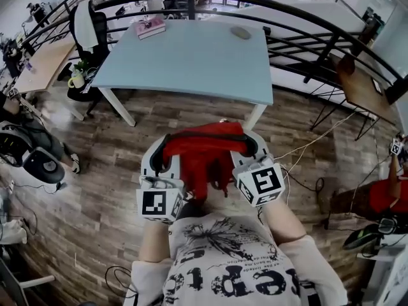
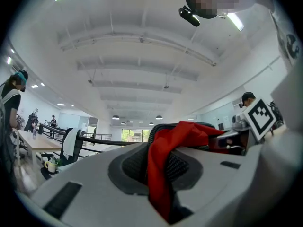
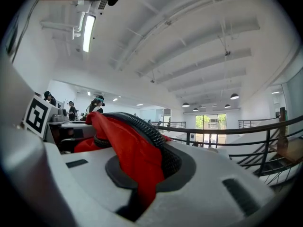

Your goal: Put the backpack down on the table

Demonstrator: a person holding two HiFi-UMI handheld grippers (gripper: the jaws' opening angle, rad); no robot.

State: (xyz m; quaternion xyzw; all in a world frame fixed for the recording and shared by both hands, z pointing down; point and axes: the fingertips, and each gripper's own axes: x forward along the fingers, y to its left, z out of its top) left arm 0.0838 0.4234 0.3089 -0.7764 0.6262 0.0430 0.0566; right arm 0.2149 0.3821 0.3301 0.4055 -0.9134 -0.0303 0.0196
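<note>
A red backpack (image 1: 203, 152) hangs in the air between my two grippers, above the wooden floor and short of the light blue table (image 1: 191, 62). At its left side, my left gripper (image 1: 162, 155) is shut on a fold of its red fabric (image 2: 158, 174), which is pinched between the black pads. My right gripper (image 1: 250, 146) is shut on the red fabric (image 3: 135, 160) at the bag's right side. Both grippers point roughly level toward the table. The lower part of the bag droops between the marker cubes.
A pink book (image 1: 150, 26) and a grey round object (image 1: 240, 32) lie at the table's far edge. A black railing (image 1: 306, 24) curves behind the table. An office chair (image 1: 86, 24) and a wooden desk (image 1: 38, 62) stand at the left. Cables (image 1: 312, 145) trail over the floor at the right.
</note>
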